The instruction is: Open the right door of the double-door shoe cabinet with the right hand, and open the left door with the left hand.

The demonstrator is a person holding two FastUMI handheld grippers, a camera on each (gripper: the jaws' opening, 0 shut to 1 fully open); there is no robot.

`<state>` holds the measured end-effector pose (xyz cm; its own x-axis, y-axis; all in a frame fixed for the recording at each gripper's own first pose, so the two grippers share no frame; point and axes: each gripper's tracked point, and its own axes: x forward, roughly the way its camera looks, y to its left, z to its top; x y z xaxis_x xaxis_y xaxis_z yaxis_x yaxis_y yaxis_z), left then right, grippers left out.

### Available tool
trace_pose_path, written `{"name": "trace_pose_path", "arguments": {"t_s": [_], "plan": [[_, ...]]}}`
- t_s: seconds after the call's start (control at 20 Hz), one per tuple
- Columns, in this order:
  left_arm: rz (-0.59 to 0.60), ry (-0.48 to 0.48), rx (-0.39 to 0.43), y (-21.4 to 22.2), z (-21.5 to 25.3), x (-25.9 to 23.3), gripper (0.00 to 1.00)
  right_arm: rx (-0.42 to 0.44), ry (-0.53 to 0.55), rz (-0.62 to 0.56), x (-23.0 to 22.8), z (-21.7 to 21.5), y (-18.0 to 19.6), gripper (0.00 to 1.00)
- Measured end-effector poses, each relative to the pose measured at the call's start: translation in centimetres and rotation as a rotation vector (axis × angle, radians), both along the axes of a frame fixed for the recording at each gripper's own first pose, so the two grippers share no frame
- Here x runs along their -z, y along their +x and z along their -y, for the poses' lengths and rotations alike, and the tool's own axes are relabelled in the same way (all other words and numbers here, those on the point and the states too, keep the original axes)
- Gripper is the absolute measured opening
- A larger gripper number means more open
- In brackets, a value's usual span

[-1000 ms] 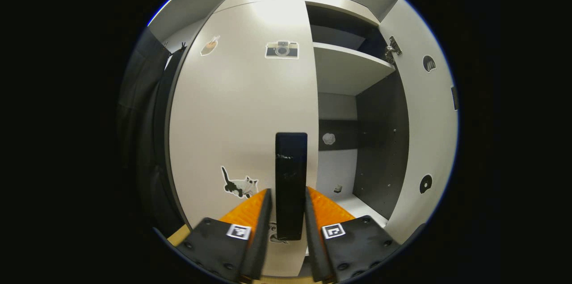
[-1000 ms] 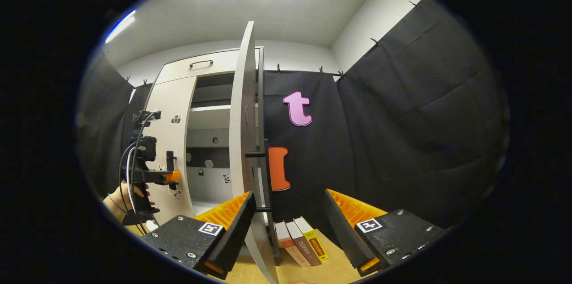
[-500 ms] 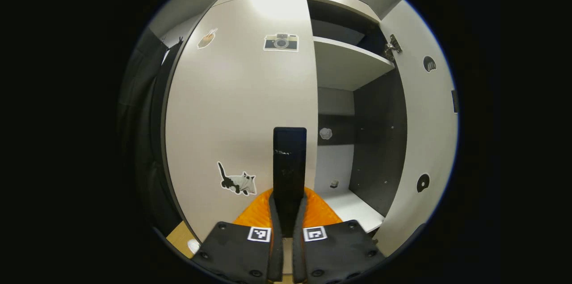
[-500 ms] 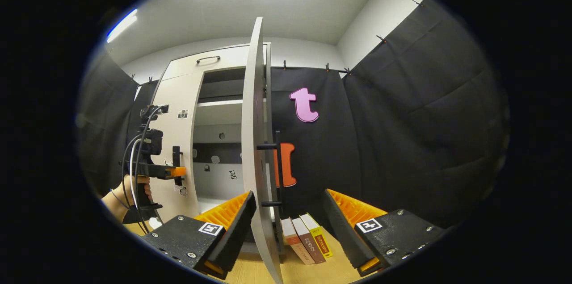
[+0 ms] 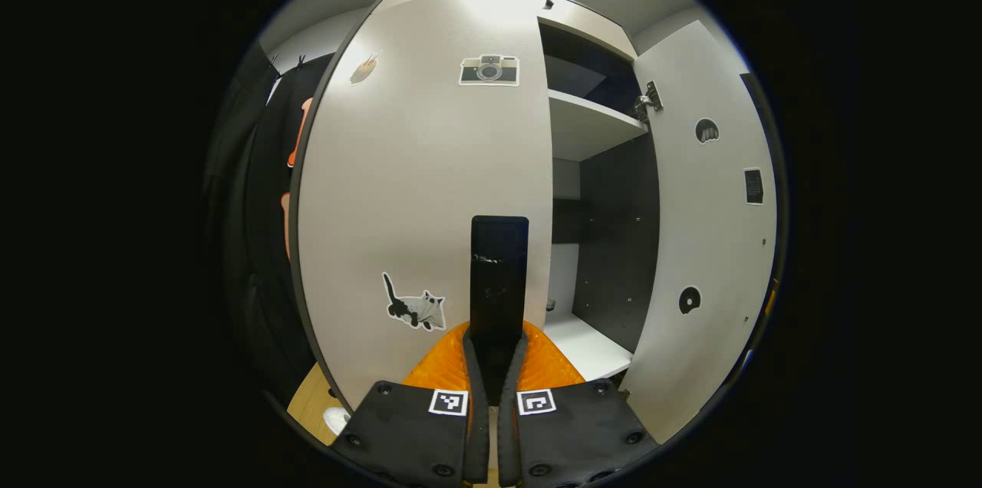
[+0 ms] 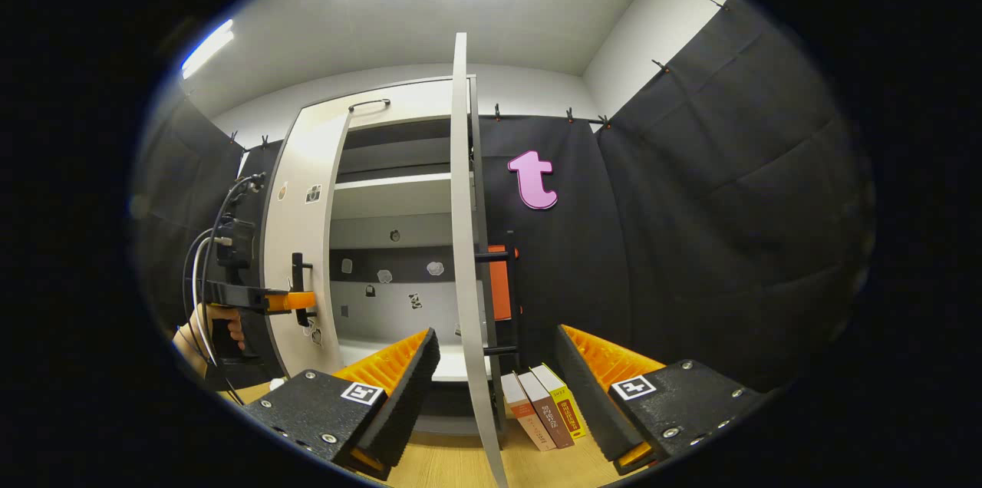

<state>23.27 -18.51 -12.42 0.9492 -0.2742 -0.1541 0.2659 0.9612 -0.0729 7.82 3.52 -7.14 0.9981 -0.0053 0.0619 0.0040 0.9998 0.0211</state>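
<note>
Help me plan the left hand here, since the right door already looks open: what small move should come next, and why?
Probably pull the left gripper back in an arc about the hinge. Its fingers are shut on the left door's black handle, and the left door stands only slightly ajar, while the right door is swung wide and the right gripper is open.
</note>
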Motion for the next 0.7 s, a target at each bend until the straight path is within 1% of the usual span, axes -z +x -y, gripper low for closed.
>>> {"name": "trace_pose_path", "arguments": {"t_s": [0.2, 0.35, 0.5, 0.7], "plan": [[0.001, 0.014, 0.012, -0.3, -0.4, 0.0, 0.07, -0.014, 0.014, 0.025, -0.8, -1.1, -1.0, 0.93], [0.001, 0.009, 0.019, -0.6, -0.6, 0.0, 0.07, -0.028, 0.022, 0.025, -0.8, -1.4, -0.7, 0.93], [0.004, 0.008, 0.021, -1.0, -0.8, -0.1, 0.07, -0.033, 0.022, 0.017, -0.7, -2.3, -1.5, 0.93], [0.016, -0.015, 0.028, -1.3, -1.0, -0.4, 0.07, -0.045, 0.018, 0.014, -0.4, -2.9, -2.0, 0.93]]}}
